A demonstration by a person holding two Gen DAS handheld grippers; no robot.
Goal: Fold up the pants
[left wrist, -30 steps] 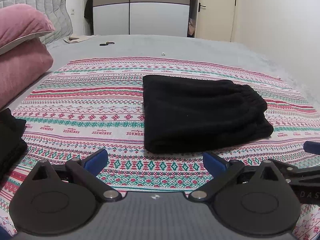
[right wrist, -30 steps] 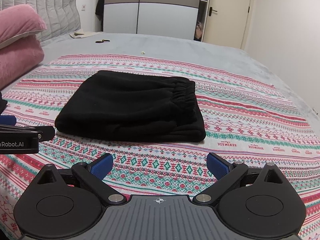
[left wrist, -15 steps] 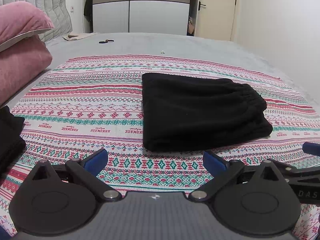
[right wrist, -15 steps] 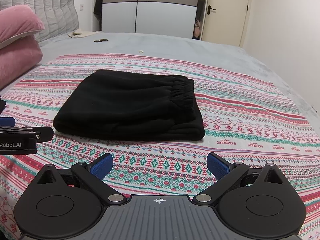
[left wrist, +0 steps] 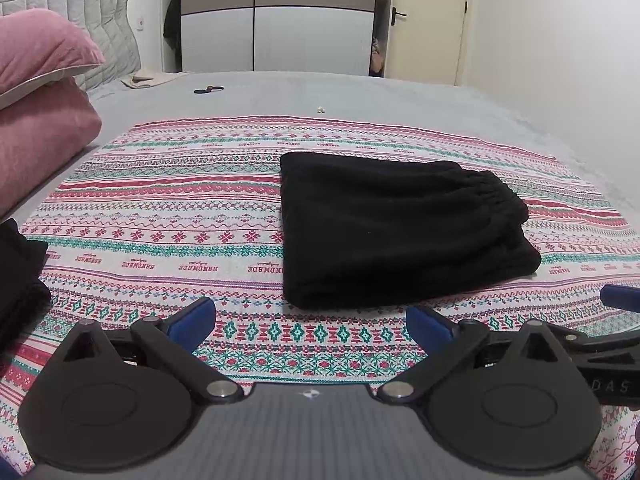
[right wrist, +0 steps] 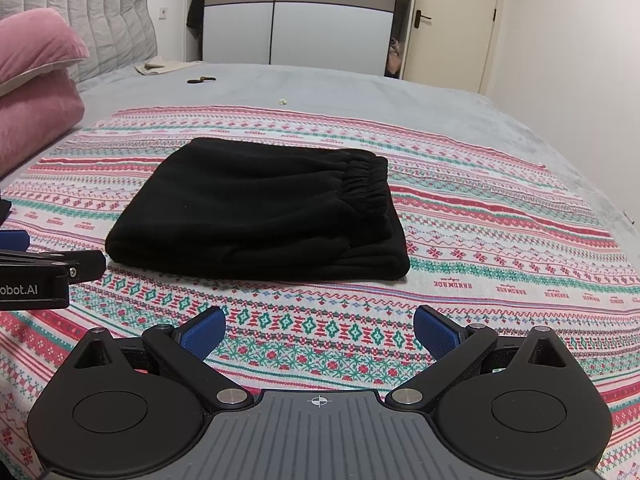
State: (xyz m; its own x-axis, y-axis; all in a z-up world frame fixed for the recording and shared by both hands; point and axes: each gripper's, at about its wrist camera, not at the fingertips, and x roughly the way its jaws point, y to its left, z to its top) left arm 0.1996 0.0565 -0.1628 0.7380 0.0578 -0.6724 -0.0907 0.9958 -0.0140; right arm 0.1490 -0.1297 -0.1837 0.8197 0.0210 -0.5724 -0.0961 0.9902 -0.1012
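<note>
The black pants lie folded into a compact rectangle on the patterned cloth, elastic waistband to the right; they also show in the right wrist view. My left gripper is open and empty, held just short of the pants' near edge. My right gripper is open and empty, also just short of the near edge. The left gripper's side shows at the left edge of the right wrist view.
Pink pillows are stacked at the left. Another black garment lies at the left edge. Small dark object and a white scrap lie on the grey bedspread. Wardrobe and door behind.
Both grippers have drifted slightly, so the pants sit a touch higher in view. The jaws stay open and the pants have not moved.
</note>
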